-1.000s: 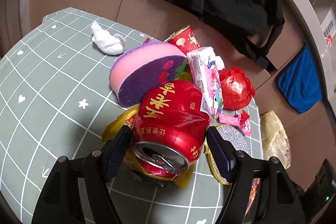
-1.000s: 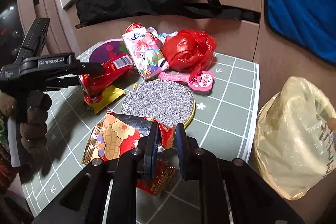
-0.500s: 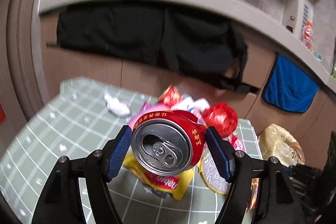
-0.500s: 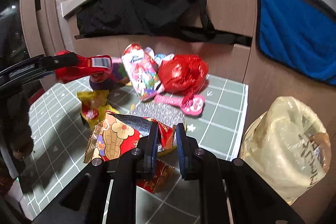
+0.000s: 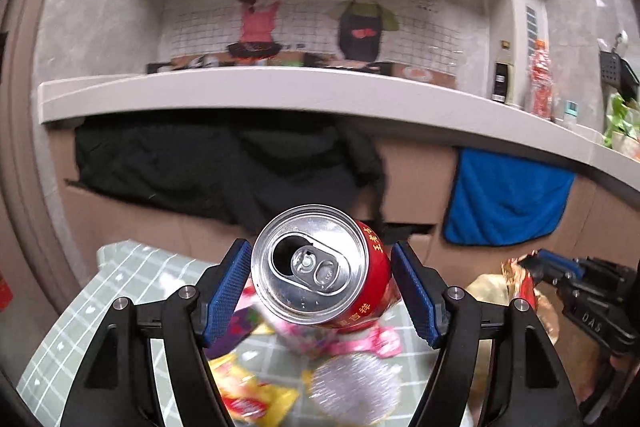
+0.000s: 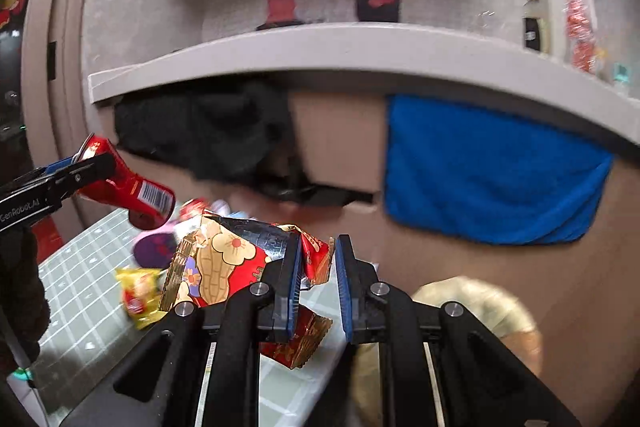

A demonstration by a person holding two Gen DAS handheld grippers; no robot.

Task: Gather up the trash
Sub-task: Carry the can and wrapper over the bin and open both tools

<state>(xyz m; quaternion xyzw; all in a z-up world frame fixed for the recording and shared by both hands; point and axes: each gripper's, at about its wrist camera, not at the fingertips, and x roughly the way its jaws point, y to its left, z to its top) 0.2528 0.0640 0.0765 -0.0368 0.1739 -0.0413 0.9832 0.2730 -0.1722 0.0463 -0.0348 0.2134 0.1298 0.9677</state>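
My left gripper [image 5: 320, 287] is shut on a red drink can [image 5: 320, 267], its silver opened top facing the camera, held high above the green grid table [image 5: 132, 279]. The can also shows in the right wrist view [image 6: 128, 187]. My right gripper [image 6: 316, 287] is shut on a crumpled red and gold peanut snack wrapper [image 6: 224, 267], lifted off the table. Below lie a yellow snack packet [image 5: 252, 391], a silver round disc [image 5: 356, 387], a pink toy [image 5: 372, 343] and a purple sponge [image 6: 156, 251].
A yellowish plastic bag [image 6: 472, 311] hangs off the table's right side. Behind stand a brown cabinet with a black cloth [image 5: 224, 167] and a blue towel [image 5: 508, 199] under a white counter [image 5: 280, 91].
Both grippers have risen and tilted up, carrying the can and the wrapper off the table. The view now shows the counter and wall instead of the tabletop pile.
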